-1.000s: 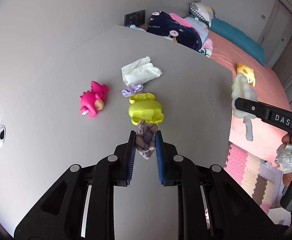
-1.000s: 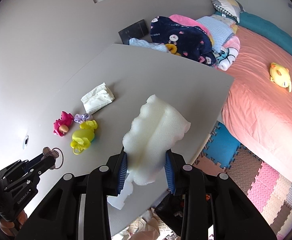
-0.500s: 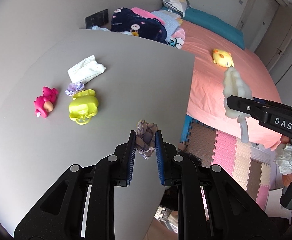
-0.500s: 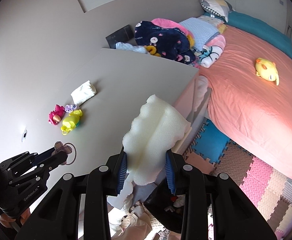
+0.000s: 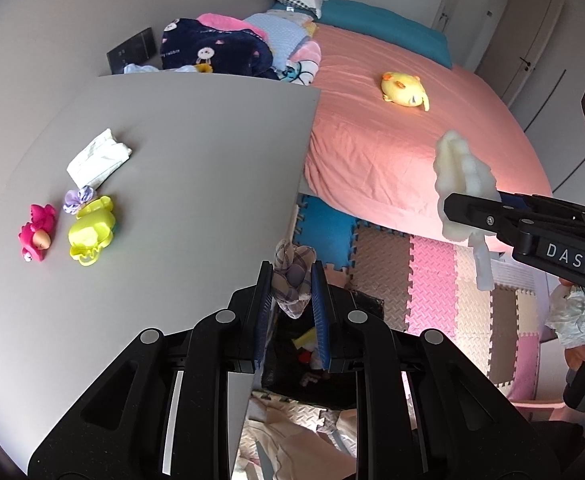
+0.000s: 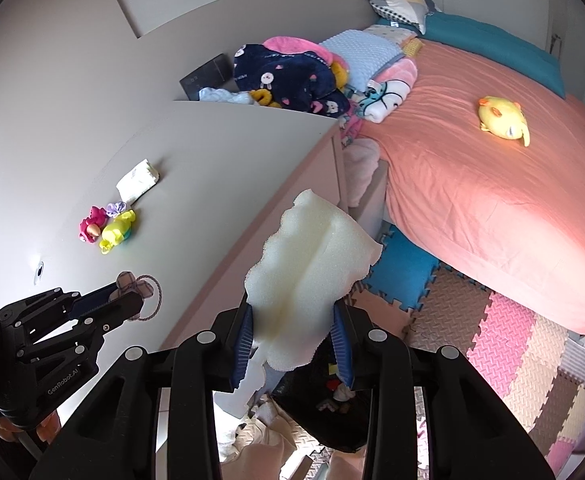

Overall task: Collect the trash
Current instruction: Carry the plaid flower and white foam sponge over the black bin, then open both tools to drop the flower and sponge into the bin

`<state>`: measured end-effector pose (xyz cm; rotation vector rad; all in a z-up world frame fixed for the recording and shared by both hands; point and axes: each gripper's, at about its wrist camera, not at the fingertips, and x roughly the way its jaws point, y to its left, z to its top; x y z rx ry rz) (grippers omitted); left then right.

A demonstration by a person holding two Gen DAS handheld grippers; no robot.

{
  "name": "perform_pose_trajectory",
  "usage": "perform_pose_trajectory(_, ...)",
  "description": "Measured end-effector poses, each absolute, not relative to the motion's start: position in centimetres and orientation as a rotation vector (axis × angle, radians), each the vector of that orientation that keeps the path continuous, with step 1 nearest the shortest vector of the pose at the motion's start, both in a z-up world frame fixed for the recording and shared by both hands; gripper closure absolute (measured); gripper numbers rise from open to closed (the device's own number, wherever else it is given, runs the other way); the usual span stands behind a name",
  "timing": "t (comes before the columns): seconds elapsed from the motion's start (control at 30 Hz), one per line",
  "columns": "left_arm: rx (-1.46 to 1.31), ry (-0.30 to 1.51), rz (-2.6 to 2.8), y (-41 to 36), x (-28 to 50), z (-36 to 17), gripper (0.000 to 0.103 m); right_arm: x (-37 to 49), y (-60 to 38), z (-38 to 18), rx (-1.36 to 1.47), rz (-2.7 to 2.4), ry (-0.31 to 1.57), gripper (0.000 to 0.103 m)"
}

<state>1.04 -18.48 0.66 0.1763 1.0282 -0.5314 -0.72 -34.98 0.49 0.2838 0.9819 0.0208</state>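
The left gripper [image 5: 291, 280] pinches a plaid cloth scrap [image 5: 292, 276] past the table's [image 5: 172, 160] near edge, above the black trash bag [image 5: 324, 376]. The right gripper [image 6: 292, 320] squeezes a foam piece [image 6: 308, 264] at its lower end. Both look light and soft, likely dropping freely.

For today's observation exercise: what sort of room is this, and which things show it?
Most likely a child's bedroom: a bed with a pink sheet, a yellow plush toy on it, and coloured foam play mats on the floor.

Black bin [image 5: 324, 380] contents mostly hidden behind left claw [image 5: 292, 296]
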Motion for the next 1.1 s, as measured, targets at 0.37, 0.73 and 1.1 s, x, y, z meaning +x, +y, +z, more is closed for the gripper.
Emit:
perform_pose_trajectory(0.37,0.232,1.036,-0.6,-21.7,-0.1,0.5,0.084,-3.8,-37.7,0.3,0.295,-0.022,0.979,0.067)
perform_pose_trajectory(0.73,0.305,1.072,-0.68,-24.6,-1.9,-1.0,0.084,-6.1,-39.5,-0.5,0.319,-0.059,0.991,0.067)
perform_pose_trajectory(1.1,0.355,1.128,-0.734,-26.7,-2.9,-3.0,0.084,-7.8,-41.0,-1.9,0.355,-0.094,1.028,0.067)
